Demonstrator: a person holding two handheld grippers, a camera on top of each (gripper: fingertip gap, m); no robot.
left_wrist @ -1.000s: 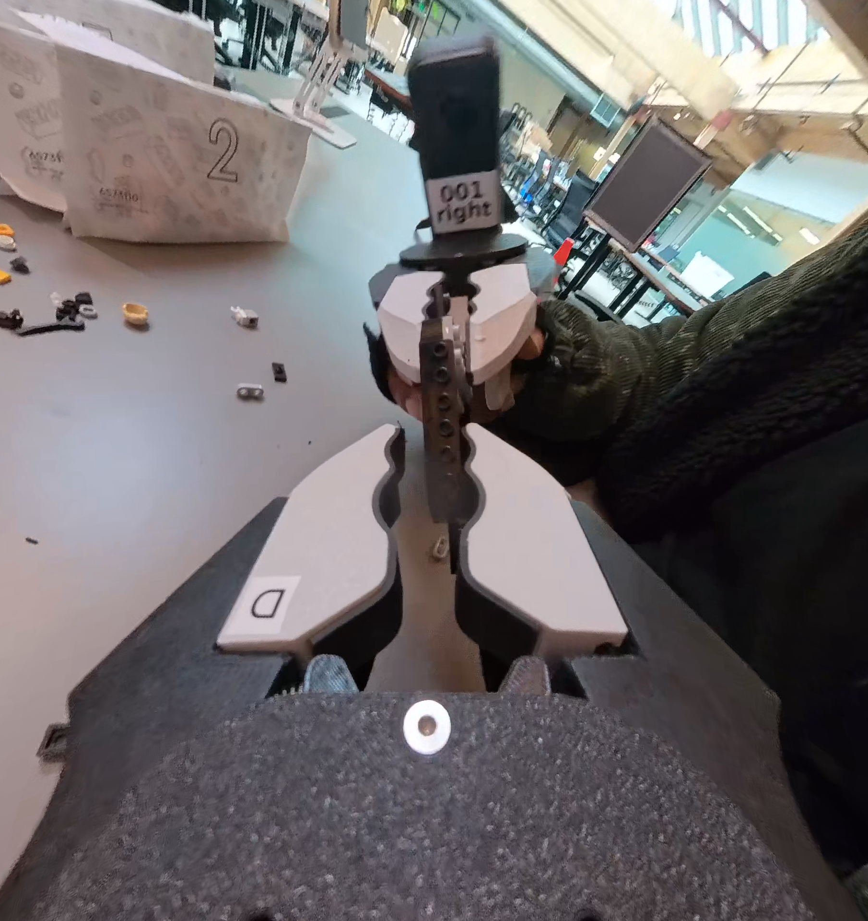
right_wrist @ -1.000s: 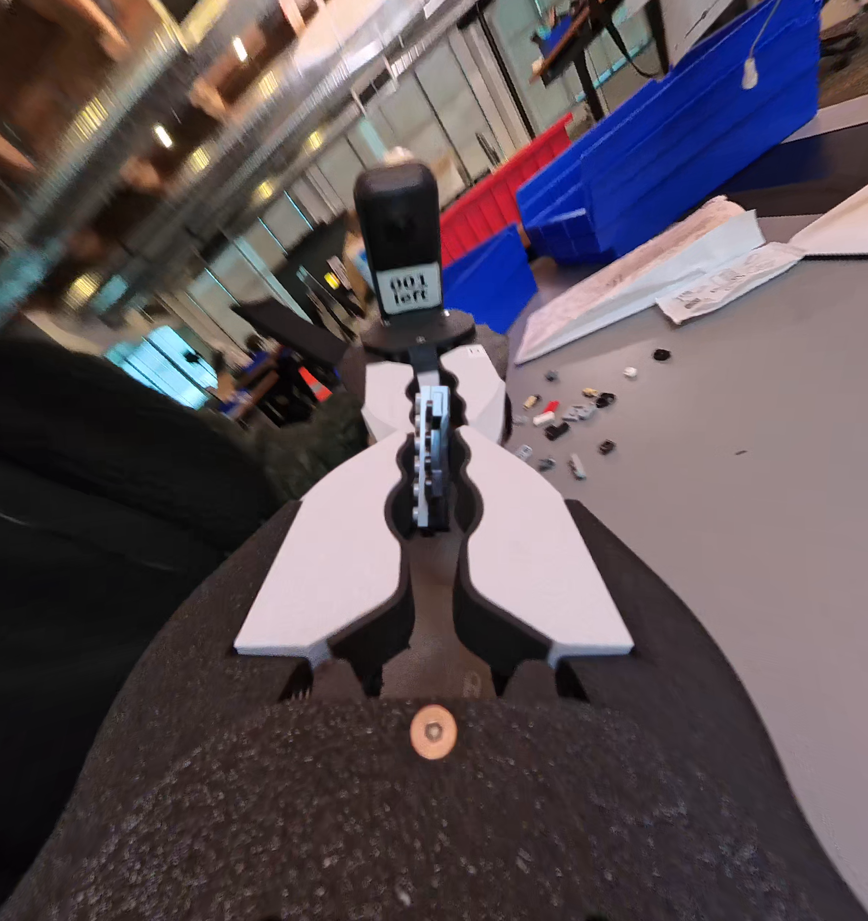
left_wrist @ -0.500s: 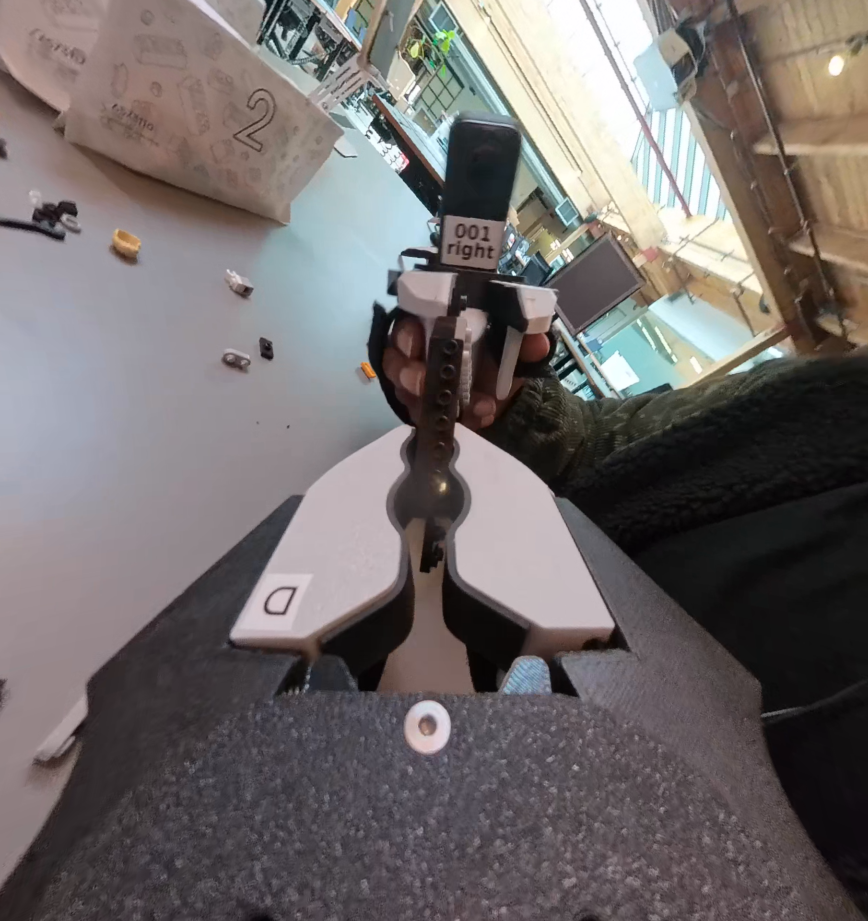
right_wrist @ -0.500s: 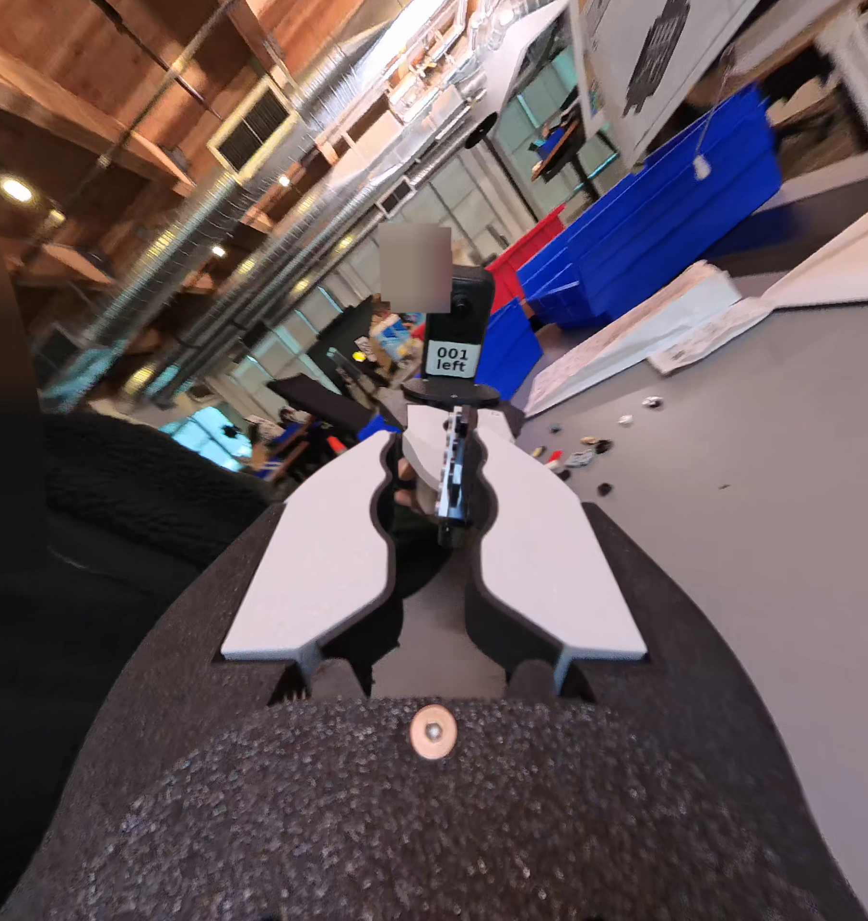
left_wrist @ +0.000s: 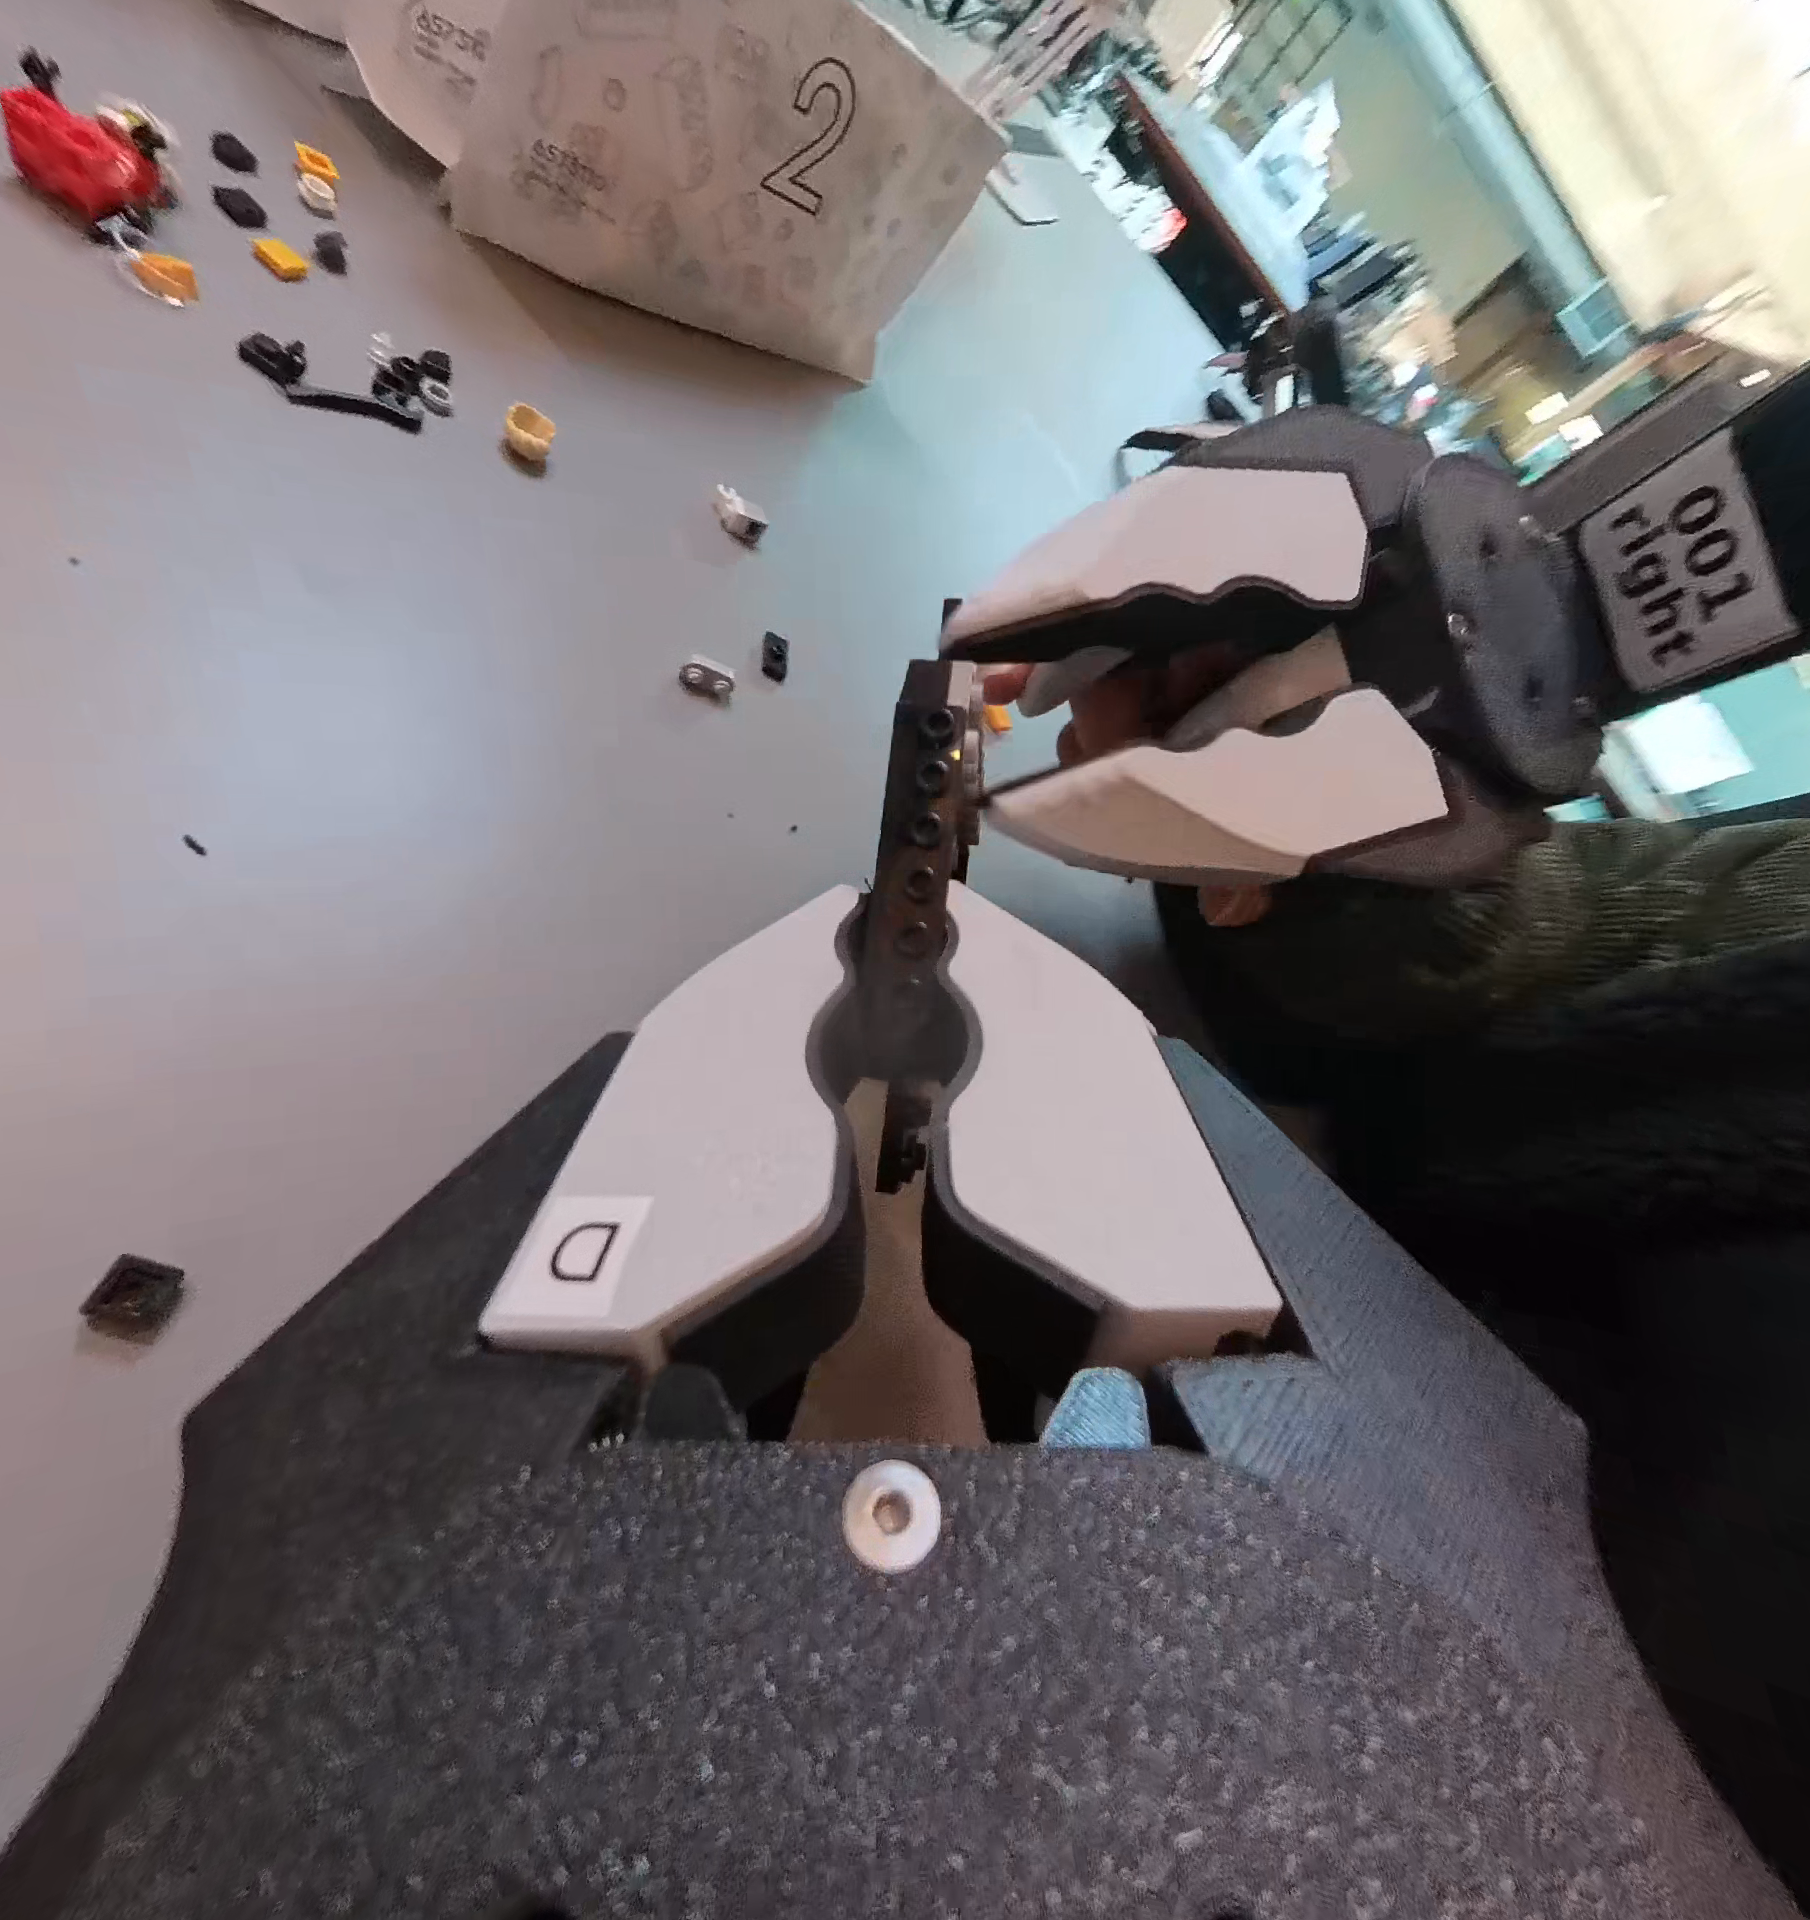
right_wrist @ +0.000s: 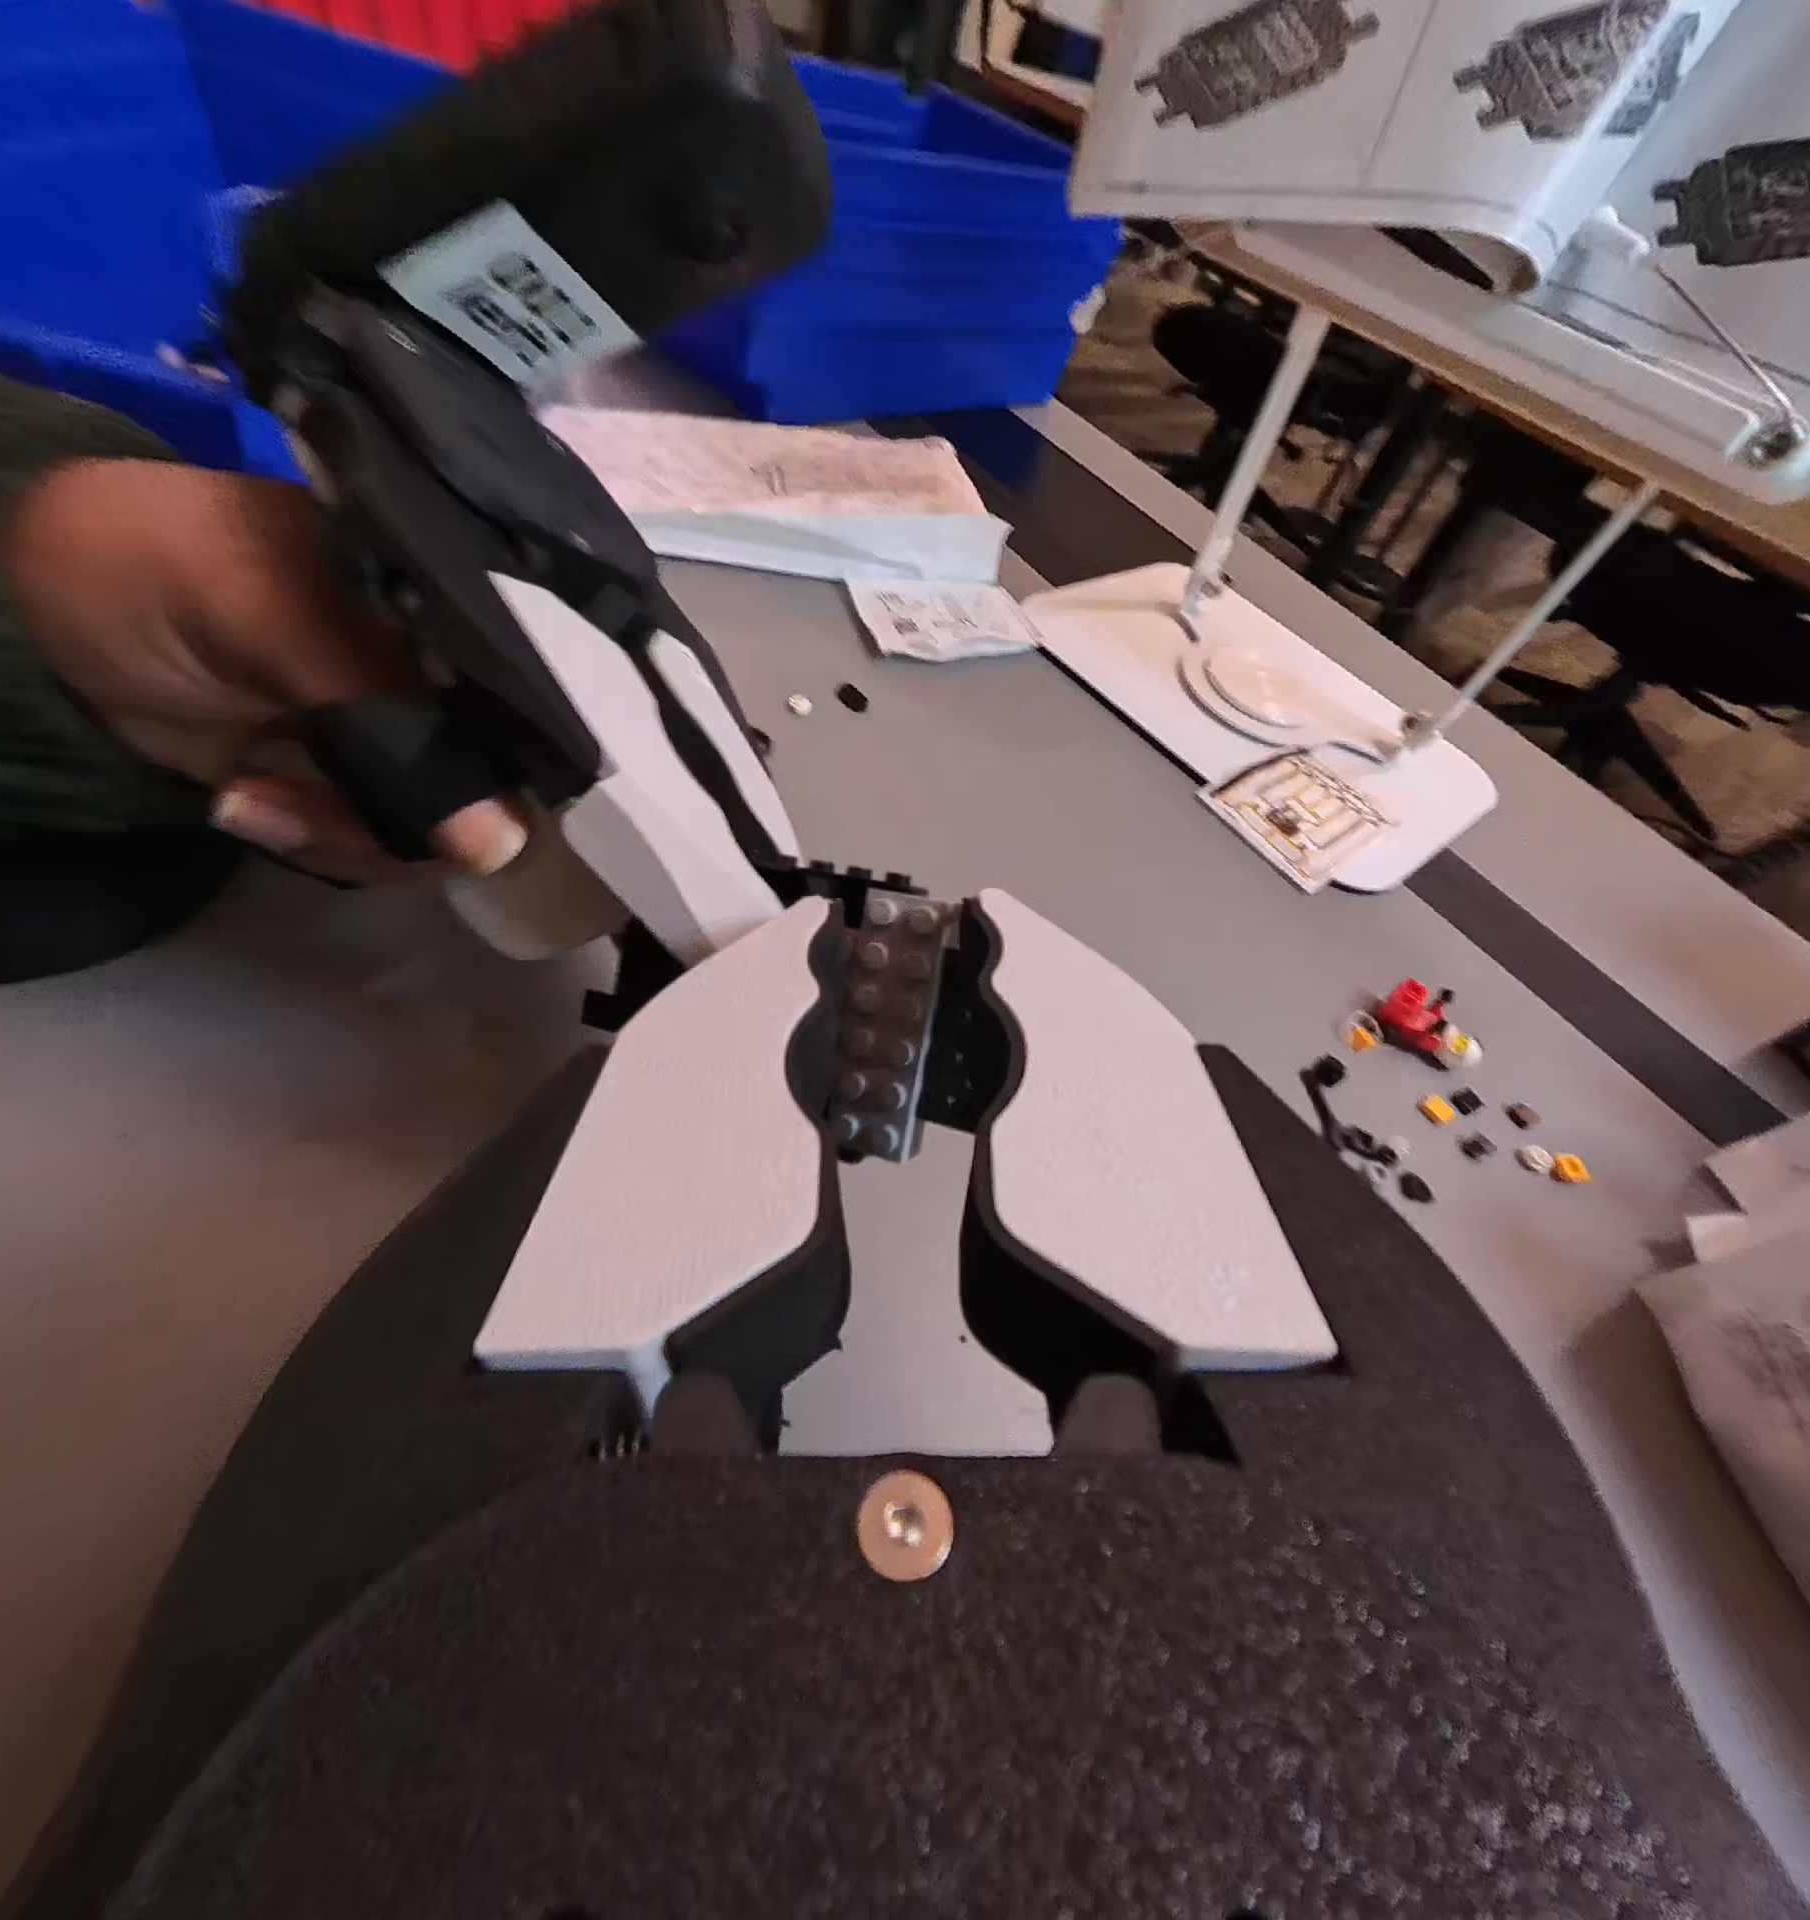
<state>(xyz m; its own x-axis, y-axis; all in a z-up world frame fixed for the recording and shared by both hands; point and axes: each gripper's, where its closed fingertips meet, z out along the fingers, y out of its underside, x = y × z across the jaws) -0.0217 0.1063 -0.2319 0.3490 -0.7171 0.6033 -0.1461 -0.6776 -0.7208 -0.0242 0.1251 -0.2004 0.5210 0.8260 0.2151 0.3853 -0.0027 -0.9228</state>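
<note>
Now pinching black studded beam (left_wrist: 916, 831) in my left claw (left_wrist: 906, 904), pads pressing both sides. Right claw (right_wrist: 901, 914) straddling grey plate (right_wrist: 885, 1023) on beam's far end; squeezing squarely advisable. Loose bricks (left_wrist: 361, 384) lying beyond on grey table (left_wrist: 361, 779).

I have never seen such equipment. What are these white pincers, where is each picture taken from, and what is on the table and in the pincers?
These are two hand-held grippers, each with two white fingers, worked by a person. Each picture comes from a camera mounted on one gripper, looking forward along its fingers.

In the left wrist view, the left gripper is shut on a black studded brick strip. The right gripper comes in from the side, with its fingertips at the strip's far end.

In the right wrist view, a grey studded plate lies between the right gripper's fingers; a firm grip is not clear.

On the grey table lie small loose bricks, a red piece and printed paper bags.
</note>
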